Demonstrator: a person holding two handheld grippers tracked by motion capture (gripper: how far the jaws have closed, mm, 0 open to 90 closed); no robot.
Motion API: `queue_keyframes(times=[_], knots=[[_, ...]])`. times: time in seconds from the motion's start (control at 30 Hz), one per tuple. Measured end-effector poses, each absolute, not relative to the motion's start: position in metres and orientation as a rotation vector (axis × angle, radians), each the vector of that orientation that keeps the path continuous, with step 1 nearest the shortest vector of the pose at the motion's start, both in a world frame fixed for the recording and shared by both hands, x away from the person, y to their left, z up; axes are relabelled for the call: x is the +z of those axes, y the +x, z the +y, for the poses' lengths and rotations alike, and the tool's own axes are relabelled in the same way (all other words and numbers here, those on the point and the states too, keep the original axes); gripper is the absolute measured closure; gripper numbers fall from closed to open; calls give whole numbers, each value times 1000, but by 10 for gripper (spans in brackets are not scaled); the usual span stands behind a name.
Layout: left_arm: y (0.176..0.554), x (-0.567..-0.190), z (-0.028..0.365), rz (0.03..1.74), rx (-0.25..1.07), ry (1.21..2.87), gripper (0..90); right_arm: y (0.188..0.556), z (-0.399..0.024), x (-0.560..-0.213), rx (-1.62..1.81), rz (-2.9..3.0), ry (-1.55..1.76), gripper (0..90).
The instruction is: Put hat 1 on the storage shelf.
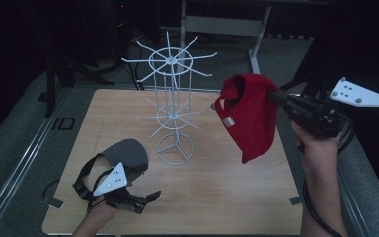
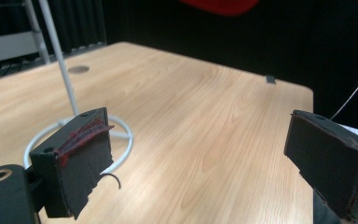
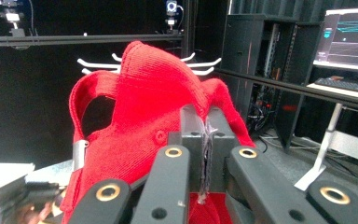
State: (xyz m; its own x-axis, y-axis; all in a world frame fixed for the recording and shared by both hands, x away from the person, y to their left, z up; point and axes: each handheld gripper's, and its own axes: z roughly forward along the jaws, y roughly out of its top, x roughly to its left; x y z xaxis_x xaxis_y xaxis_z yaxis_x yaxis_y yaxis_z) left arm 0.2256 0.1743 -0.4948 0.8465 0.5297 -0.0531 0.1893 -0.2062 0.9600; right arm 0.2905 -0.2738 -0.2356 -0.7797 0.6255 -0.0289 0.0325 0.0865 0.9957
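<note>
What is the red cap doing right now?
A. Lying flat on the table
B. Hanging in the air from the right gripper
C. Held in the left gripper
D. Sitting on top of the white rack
B: the right gripper pinches the red cap, which dangles above the table, beside the white rack.

Your red cap (image 1: pixel 248 116) hangs in front of the right gripper (image 1: pixel 272 95), so its jaw tips are covered; in the right gripper view the cap's lower part runs off the bottom edge. In the left gripper view only a sliver of that cap shows at the top edge, and the wire rack (image 2: pixel 60 70) loses everything above its pole. Your left hand (image 1: pixel 101 210) hides part of the grey cap (image 1: pixel 126 155) near the table's (image 1: pixel 227 197) front left corner; its strap is probably looped underneath, too dark to tell.
</note>
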Motion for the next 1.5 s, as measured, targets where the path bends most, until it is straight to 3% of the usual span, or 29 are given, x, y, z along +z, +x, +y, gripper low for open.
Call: queue_keyframes(times=[0.87, 1.5], knots=[[213, -536, 192, 691, 358, 1806, 83, 341, -236, -209, 1668, 1930, 726, 884], [211, -540, 193, 698, 364, 1787, 83, 352, -227, -253, 1632, 2019, 747, 883]])
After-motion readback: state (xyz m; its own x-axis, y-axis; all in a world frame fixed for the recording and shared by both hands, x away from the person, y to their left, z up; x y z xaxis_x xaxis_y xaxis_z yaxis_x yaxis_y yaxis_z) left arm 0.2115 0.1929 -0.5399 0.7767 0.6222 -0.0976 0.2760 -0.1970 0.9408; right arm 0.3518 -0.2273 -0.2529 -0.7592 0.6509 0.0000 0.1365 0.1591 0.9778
